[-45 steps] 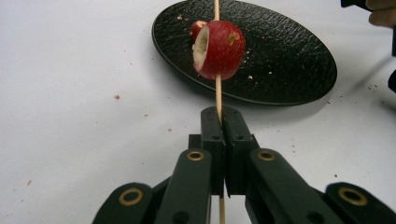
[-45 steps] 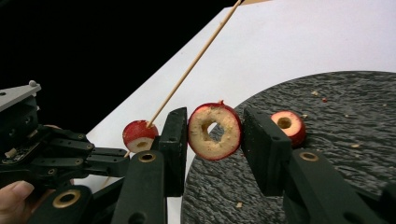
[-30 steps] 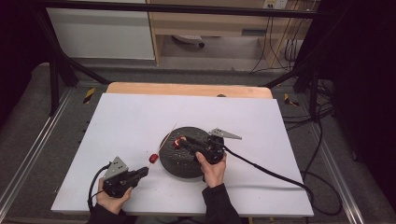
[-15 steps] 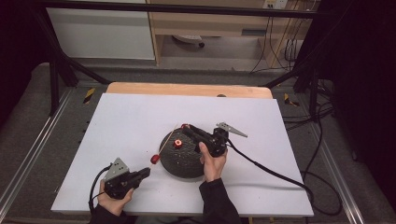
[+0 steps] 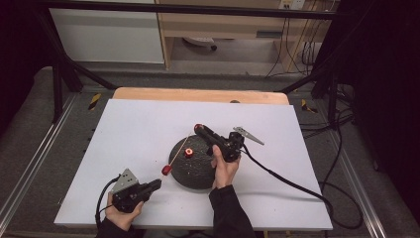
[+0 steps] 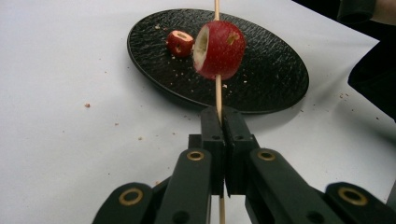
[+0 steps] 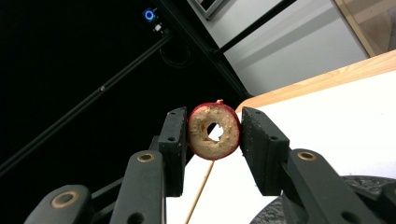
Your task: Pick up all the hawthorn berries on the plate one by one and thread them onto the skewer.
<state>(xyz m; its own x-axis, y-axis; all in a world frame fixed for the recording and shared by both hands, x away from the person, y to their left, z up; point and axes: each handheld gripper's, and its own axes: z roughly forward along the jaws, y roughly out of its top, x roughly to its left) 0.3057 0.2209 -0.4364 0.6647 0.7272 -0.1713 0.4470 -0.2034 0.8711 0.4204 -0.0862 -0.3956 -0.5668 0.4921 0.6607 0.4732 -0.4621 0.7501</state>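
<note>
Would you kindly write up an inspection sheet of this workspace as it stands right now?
Surface: white table, crumbs scattered.
Job's things: black plate holding one red fruit piece; wooden skewer carrying a second piece; cored ring.
Clutter: nothing seen.
Grippers: left tool shut on skewer; right tool shut on cored ring.
Cables: right tool's cable trails off table edge.
Surroundings: black frame, cabinet, floor wiring.

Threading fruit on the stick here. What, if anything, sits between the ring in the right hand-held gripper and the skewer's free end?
Nothing visible: the fruit ring sits beside the skewer tip, open air between.
</note>
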